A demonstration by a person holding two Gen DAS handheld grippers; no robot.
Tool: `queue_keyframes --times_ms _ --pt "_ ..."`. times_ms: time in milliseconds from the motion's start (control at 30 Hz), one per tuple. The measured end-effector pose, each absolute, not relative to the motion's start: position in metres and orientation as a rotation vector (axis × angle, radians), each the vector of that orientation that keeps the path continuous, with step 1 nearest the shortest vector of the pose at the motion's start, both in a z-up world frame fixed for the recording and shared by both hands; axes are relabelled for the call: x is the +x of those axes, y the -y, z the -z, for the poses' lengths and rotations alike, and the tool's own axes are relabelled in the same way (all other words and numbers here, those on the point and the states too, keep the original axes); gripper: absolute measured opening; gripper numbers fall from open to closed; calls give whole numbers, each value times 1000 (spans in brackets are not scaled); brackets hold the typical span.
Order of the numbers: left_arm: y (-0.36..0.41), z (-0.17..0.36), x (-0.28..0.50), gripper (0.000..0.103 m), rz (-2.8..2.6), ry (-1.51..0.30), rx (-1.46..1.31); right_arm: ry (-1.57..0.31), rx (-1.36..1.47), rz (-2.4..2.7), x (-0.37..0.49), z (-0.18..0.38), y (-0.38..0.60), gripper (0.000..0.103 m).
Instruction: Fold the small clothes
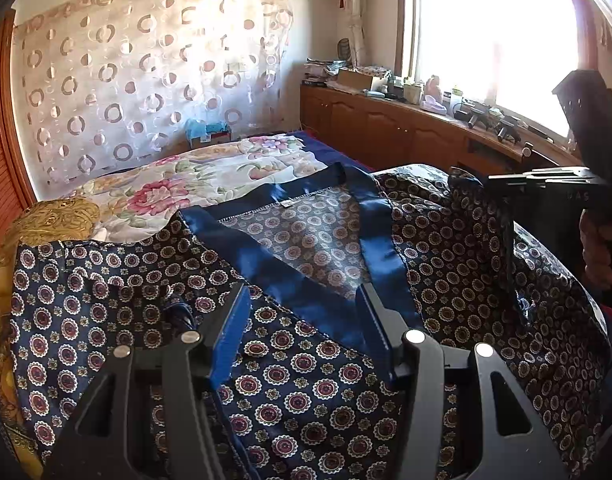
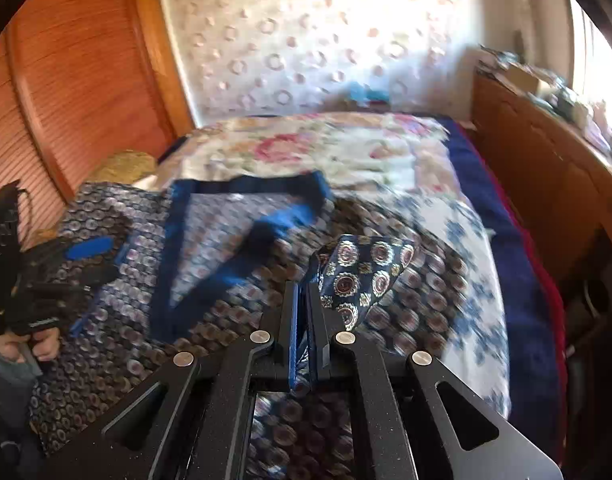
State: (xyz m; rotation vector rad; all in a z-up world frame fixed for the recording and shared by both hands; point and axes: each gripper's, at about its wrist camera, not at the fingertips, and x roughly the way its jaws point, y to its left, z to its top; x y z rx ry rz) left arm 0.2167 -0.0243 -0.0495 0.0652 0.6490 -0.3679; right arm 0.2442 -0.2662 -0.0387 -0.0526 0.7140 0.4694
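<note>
A navy satin garment [image 1: 306, 380] with a round medallion print and shiny blue collar bands lies spread on the bed, neck opening upward. My left gripper [image 1: 303, 300] is open just above its front, near where the collar bands meet. My right gripper [image 2: 302, 292] is shut on a raised fold of the garment [image 2: 366, 264] at its right side and lifts it off the bed. The right gripper also shows in the left wrist view [image 1: 546, 184], with fabric hanging from it. The left gripper shows open in the right wrist view [image 2: 65, 264].
The bed has a floral cover [image 1: 209, 184] beyond the garment and a yellow cloth [image 1: 53, 216] at the left. A wooden cabinet [image 1: 406, 128] with cluttered top runs along the window side. A wooden panel [image 2: 65, 80] stands at the left.
</note>
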Motion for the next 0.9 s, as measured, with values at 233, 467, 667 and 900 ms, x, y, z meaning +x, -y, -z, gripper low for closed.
queue_keyframes --times_ms 233,467,667,900 --pt "22 50 220 54 359 -649 61 -705 -82 -394 249 36 275 49" --pt "17 57 226 54 348 -674 32 -781 -117 -249 264 71 307 55" --pt "16 60 232 54 329 -691 44 -838 -118 -179 292 98 333 58" --pt "-13 44 231 54 283 -700 16 -839 -104 -203 305 113 339 58"
